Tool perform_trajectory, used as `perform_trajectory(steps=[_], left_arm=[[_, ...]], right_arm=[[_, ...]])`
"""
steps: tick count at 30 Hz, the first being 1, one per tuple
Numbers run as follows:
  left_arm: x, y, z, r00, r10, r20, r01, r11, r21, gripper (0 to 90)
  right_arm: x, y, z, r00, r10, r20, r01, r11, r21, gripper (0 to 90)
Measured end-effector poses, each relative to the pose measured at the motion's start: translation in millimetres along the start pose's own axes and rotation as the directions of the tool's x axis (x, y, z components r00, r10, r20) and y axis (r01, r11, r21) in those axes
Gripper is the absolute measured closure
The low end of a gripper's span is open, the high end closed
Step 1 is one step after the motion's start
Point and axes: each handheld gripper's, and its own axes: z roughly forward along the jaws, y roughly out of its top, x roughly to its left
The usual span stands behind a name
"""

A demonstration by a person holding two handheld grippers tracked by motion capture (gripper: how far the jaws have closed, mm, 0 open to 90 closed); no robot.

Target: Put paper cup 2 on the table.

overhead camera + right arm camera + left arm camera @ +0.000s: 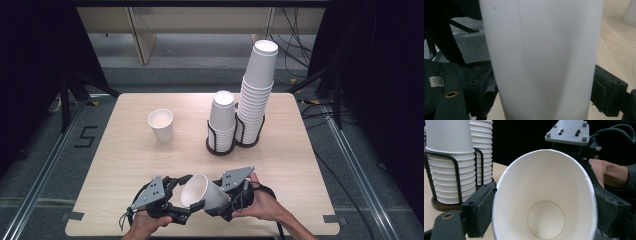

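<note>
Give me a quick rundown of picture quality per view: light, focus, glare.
High view: even overhead light, sharp, dark room edges, soft shadow under the held white paper cup. Left gripper view: cup interior bright but crisp, the black wire cup holder slightly soft. Right gripper view: the cup wall looks grey, featureless and blurred.

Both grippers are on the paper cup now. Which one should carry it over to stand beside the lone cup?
Left, probably. The left hand-held gripper clamps the held cup at its rim, and the lone cup stands on the table's left half. The right hand-held gripper grips the body, farther off.
</note>
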Motion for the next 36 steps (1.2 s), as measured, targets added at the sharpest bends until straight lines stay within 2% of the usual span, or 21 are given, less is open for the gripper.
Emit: perform_trajectory(steps=[2,4,12,13,15,18,20,21,23,25,26,28,32,34,36], left_arm=[[-0.5,-0.1,0.3,1.0000,0.003,-0.004,-0.003,1.0000,0.004,15.4],[-0.6,-0.1,0.4,0.9998,0.016,-0.008,-0.016,0.9998,0.015,15.6],[-1.6,0.8,1.1,0.9995,0.020,-0.025,-0.019,0.9992,0.036,15.9],[-1.6,0.7,2.6,0.9997,0.017,-0.017,-0.016,0.9994,0.031,16.0],[-3.5,2.0,2.0,0.9987,0.035,-0.038,-0.032,0.9971,0.069,16.0],[-5.7,2.6,2.6,0.9983,0.037,-0.044,-0.033,0.9958,0.085,16.0],[-6.6,2.8,2.9,0.9985,0.032,-0.044,-0.028,0.9961,0.084,15.9],[-6.5,2.2,4.1,0.9990,0.026,-0.035,-0.024,0.9975,0.067,15.9],[-7.1,3.5,2.9,0.9986,0.032,-0.042,-0.029,0.9962,0.083,15.5],[-6.1,3.6,2.1,0.9991,0.014,-0.040,-0.012,0.9984,0.056,13.6],[-5.2,2.9,2.7,0.9994,0.001,-0.034,-0.001,0.9999,0.017,11.6],[-4.1,4.2,1.1,0.9990,-0.021,-0.040,0.021,0.9998,0.003,8.5],[-1.8,5.4,-1.6,0.9976,-0.062,-0.032,0.060,0.9960,-0.067,6.2],[-3.0,4.5,-1.0,0.9970,-0.075,-0.021,0.073,0.9943,-0.078,6.0],[-5.0,2.9,0.9,0.9975,-0.069,-0.017,0.067,0.9949,-0.075,6.3]], right_arm=[[-0.2,0.4,-0.2,0.9999,-0.010,0.011,0.010,1.000,-0.003,17.9],[0.6,0.2,0.3,0.9999,0.001,0.017,-0.001,1.000,0.007,16.1],[2.6,1.4,-1.4,0.9989,-0.016,0.045,0.016,1.000,-0.003,15.7],[4.2,1.9,-2.2,0.9988,-0.007,0.049,0.007,1.000,0.003,15.5],[5.8,3.1,-2.1,0.9983,-0.019,0.055,0.019,1.000,0.001,16.0],[9.0,5.1,-2.0,0.9973,-0.028,0.068,0.027,1.000,0.010,15.8],[10.5,5.8,-0.5,0.9965,-0.039,0.074,0.038,0.999,0.015,16.1],[11.1,6.0,0.3,0.9962,-0.045,0.074,0.044,0.999,0.020,16.4],[12.3,6.4,1.4,0.9963,-0.052,0.068,0.050,0.998,0.023,20.0],[14.0,7.3,1.6,0.9949,-0.066,0.076,0.065,0.998,0.023,21.2],[14.0,8.1,0.6,0.9943,-0.075,0.076,0.074,0.997,0.012,21.8],[13.8,9.3,-1.5,0.9942,-0.075,0.077,0.076,0.997,-0.018,22.5],[12.6,10.5,-4.5,0.9945,-0.065,0.083,0.073,0.992,-0.105,22.8],[12.3,11.4,-5.3,0.9958,-0.054,0.074,0.065,0.986,-0.156,22.8],[12.8,12.7,-4.8,0.9974,-0.043,0.058,0.053,0.980,-0.190,22.9]])
